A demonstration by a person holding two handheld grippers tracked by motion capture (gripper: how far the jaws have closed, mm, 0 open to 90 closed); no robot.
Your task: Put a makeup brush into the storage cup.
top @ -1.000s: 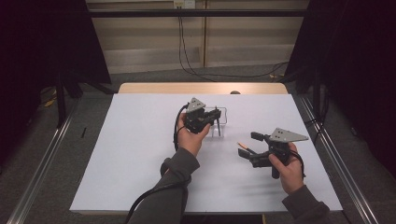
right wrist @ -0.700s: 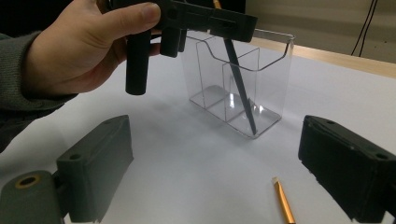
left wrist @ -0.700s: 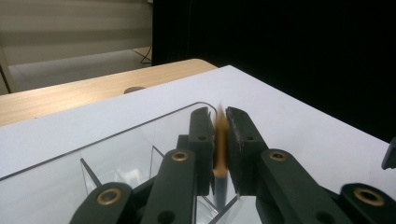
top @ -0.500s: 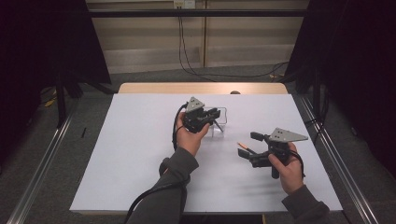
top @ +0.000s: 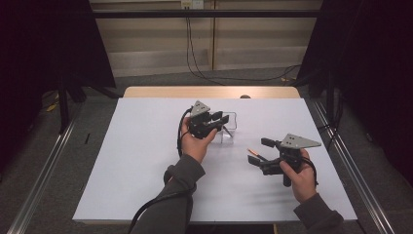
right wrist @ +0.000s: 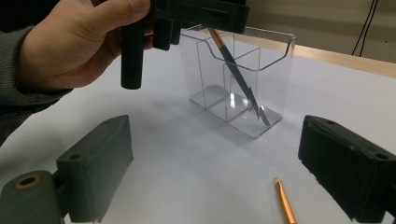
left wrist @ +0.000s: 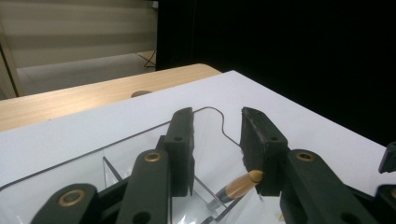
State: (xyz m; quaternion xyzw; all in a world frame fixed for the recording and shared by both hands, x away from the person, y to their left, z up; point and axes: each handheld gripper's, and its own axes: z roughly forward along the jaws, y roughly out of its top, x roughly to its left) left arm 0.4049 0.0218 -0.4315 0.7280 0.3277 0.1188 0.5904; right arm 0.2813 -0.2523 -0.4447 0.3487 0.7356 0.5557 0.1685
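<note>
Right gripper view shows one brush [right wrist: 236, 70] already leaning inside the clear holder [right wrist: 261, 60]. Your left gripper [left wrist: 217, 140], above the holder, has just been opening, nothing clamped. Your wide-open right gripper [right wrist: 215, 168] faces the second brush [right wrist: 285, 203], lying just before the holder.

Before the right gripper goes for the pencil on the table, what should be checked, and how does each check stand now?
1. Left gripper has let go of the pencil in the holder: ok; its jaws have just been opening, and a gap shows between the pads.
2. That pencil stays in the holder: ok, it leans inside a compartment.
3. Holder upright: ok.
4. Right gripper open: ok, jaws wide, nothing between them.
5. Pencil on the table free to grasp: ok, it lies flat on the table near the right gripper.
6. Left gripper clear of the holder: not ok, it hangs over the rim.
</note>
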